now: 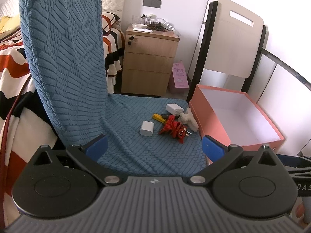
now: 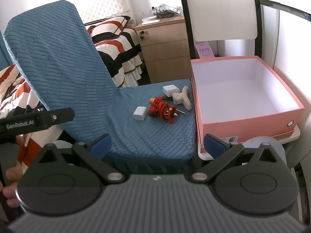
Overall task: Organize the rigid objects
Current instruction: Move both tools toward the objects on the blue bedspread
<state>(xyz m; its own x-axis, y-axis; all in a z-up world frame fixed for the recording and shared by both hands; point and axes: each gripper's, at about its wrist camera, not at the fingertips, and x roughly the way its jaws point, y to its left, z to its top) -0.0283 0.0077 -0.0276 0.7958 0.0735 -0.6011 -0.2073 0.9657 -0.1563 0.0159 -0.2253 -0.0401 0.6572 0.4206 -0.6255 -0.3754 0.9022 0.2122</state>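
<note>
On the blue chair seat (image 1: 136,145) (image 2: 155,136) lie a small white charger (image 1: 146,128) (image 2: 139,113), a larger white charger (image 1: 174,109) (image 2: 170,90), a red toy figure (image 1: 174,127) (image 2: 162,111), a yellow-handled screwdriver (image 1: 158,116) (image 2: 151,100) partly under the toy, and a white fluffy toy (image 1: 188,119) (image 2: 182,97). An open pink box (image 1: 213,124) (image 2: 246,123) with a white inside stands empty right of the seat. My left gripper (image 1: 154,148) is open, short of the objects. My right gripper (image 2: 158,145) is open, at the seat's front edge.
A wooden drawer cabinet (image 1: 148,66) (image 2: 165,48) with clutter on top stands behind the chair. A bed with a striped blanket (image 1: 11,73) (image 2: 114,44) is at left. A white folding chair back (image 1: 233,38) (image 2: 221,9) rises behind the box. The left gripper's handle (image 2: 37,120) shows at left.
</note>
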